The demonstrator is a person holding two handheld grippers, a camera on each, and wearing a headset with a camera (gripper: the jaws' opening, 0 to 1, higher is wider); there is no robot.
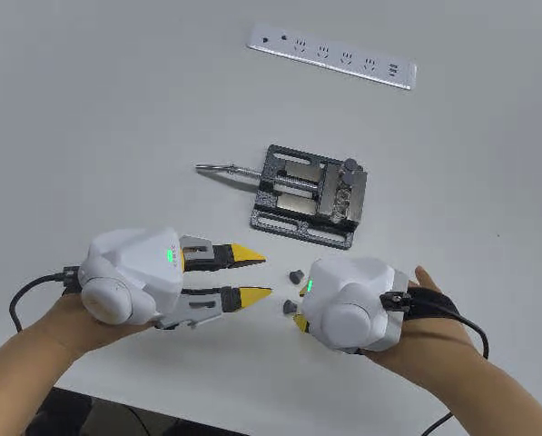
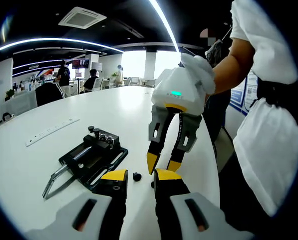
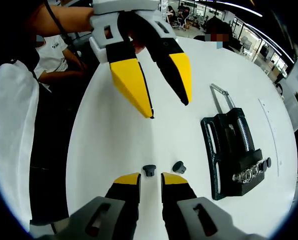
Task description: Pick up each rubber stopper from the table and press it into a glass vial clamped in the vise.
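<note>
Stoppers, two small dark plugs, lie on the tabletop at 7 o'clock from the vise, just off the right gripper. It and the left gripper stand parted, empty. Light, squashy rubber, probably grippy: pinch one across its wider head.

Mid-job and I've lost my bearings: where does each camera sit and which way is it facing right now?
Head view: on the headset, looking down at the vise and rubber stoppers; the person's forearms show.
Left gripper view: on the left claw, facing the right claw; the person's torso at right.
Right gripper view: on the right claw, facing back at the left claw, stoppers just ahead.
Shared: the gripper views face each other; all see the vise.
</note>
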